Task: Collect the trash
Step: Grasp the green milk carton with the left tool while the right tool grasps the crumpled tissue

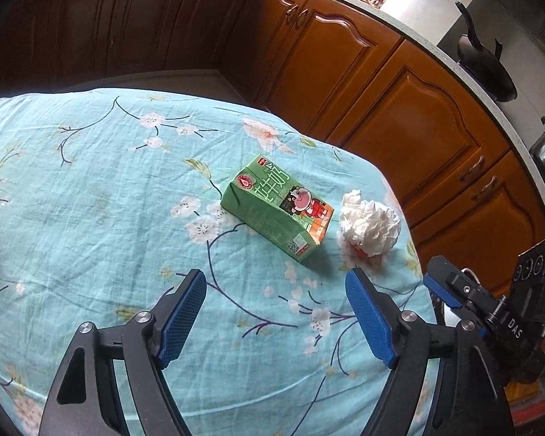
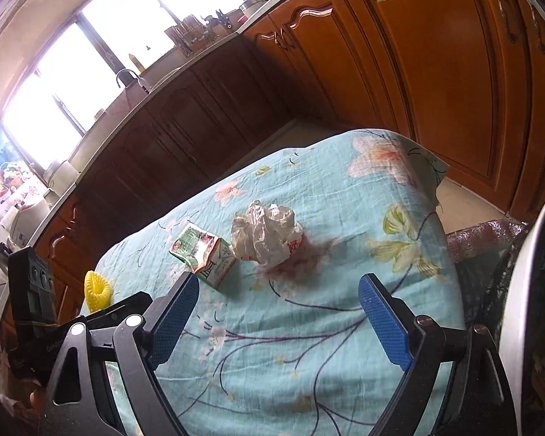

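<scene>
A green milk carton (image 1: 277,208) lies flat on the table's light blue floral cloth (image 1: 91,200). A crumpled white tissue (image 1: 370,227) sits just right of it, near the table's right edge. My left gripper (image 1: 276,283) is open and empty, hovering a little short of the carton. In the right wrist view the carton (image 2: 203,254) and the tissue (image 2: 267,234) lie ahead of my right gripper (image 2: 279,287), which is open and empty. A yellow foam net (image 2: 98,289) lies at the table's left side. The right gripper also shows in the left wrist view (image 1: 450,290).
Brown wooden cabinets (image 1: 381,83) run close behind and beside the table. A trash bin with a white rim and dark bag (image 2: 519,290) stands at the table's right. A reddish stain (image 2: 309,254) marks the cloth by the tissue. A black wok (image 1: 487,69) sits on the counter.
</scene>
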